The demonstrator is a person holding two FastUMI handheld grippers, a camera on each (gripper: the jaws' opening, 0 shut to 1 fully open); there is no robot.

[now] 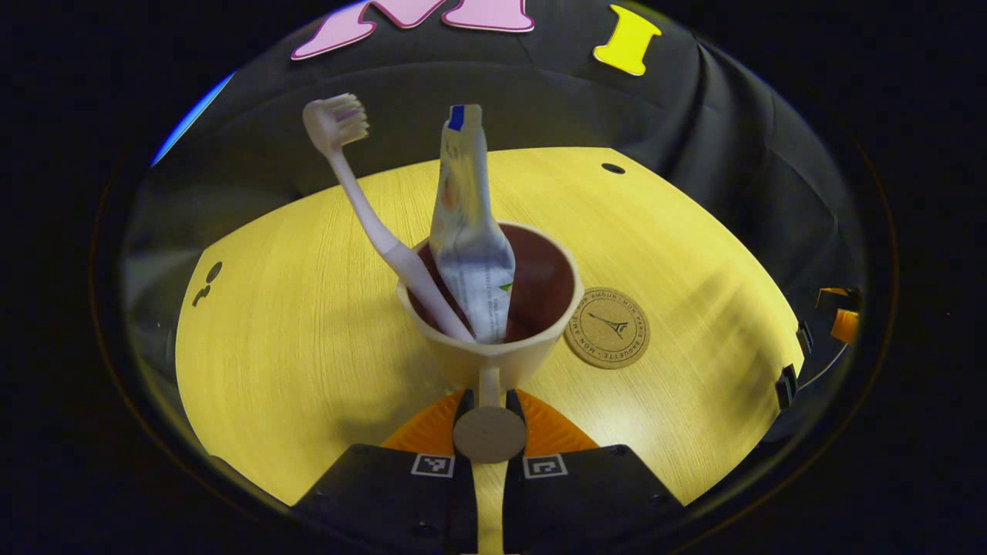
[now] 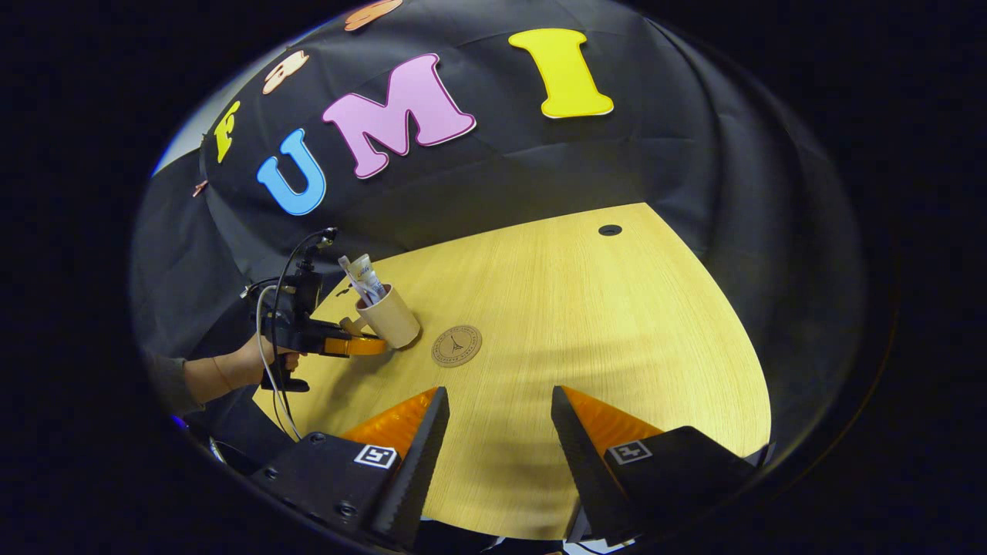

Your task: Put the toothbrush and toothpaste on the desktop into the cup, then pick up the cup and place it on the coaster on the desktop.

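Observation:
A cream cup (image 1: pixel 493 351) with a dark inside holds a white toothbrush (image 1: pixel 362 208), head up and leaning left, and a toothpaste tube (image 1: pixel 466 223) standing upright. My left gripper (image 1: pixel 490 405) is shut on the cup's handle (image 1: pixel 489 385). In the right gripper view the cup (image 2: pixel 389 316) tilts in the left gripper (image 2: pixel 362 345), just left of the round cork coaster (image 2: pixel 456 344). I cannot tell whether its base touches the desk. The coaster (image 1: pixel 607 327) lies bare to the cup's right. My right gripper (image 2: pixel 493 408) is open over the desk's near edge, holding nothing.
The pale wooden desktop (image 2: pixel 617 324) has a small dark hole (image 2: pixel 609 230) near its far edge. A hand (image 2: pixel 247 366) holds the left gripper at the desk's left side, with cables hanging from it. Black cloth walls the desk at the back and sides.

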